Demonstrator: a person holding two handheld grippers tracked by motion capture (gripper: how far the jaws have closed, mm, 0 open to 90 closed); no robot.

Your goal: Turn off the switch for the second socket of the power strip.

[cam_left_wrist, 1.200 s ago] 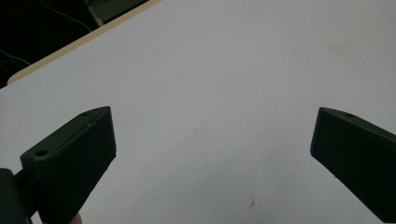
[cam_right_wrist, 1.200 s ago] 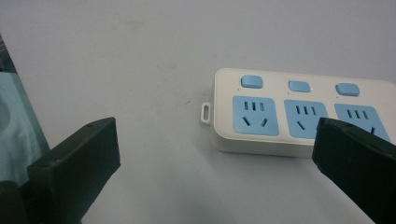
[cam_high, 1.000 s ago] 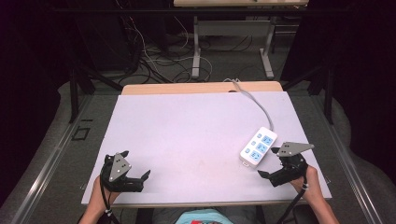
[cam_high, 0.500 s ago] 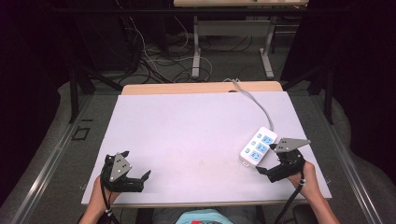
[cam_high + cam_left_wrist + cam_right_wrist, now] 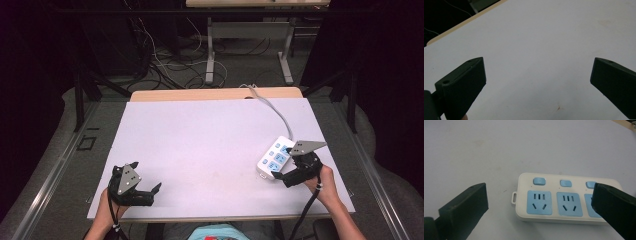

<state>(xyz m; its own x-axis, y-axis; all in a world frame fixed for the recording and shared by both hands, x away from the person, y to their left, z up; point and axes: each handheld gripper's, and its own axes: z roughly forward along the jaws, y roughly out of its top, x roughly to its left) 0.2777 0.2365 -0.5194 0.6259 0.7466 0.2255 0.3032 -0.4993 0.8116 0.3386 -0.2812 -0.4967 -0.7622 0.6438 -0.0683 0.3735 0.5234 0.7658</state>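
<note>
1. Near the right edge of the tabletop, toward its near right corner, lies a white power strip with blue sockets, set at a slant to the table edges.
2. A grey cord runs from the strip's far end across the white surface to the far edge of the tabletop, where it goes over the tan rim.
3. In the right gripper view the power strip lies flat, face up, showing three blue switch buttons in a row above three blue socket faces; a small loop tab sticks out of its short end.
4. The right gripper is held in the person's right hand just beside the strip's near end, its grey three-cornered plate above the strip's right side.
5. Its jaws are spread wide apart: in its own view the right gripper has one jaw over bare table beside the strip's tab end and the other in front of the third socket. Whether either jaw touches the strip cannot be told.
6. At the near left corner of the tabletop the left gripper is held in the left hand, well apart from the strip.
7. Its jaws are also spread wide; in its own view the left gripper has only bare white table between them, holding nothing.
8. A black cable trails from each gripper toward the person.
</note>
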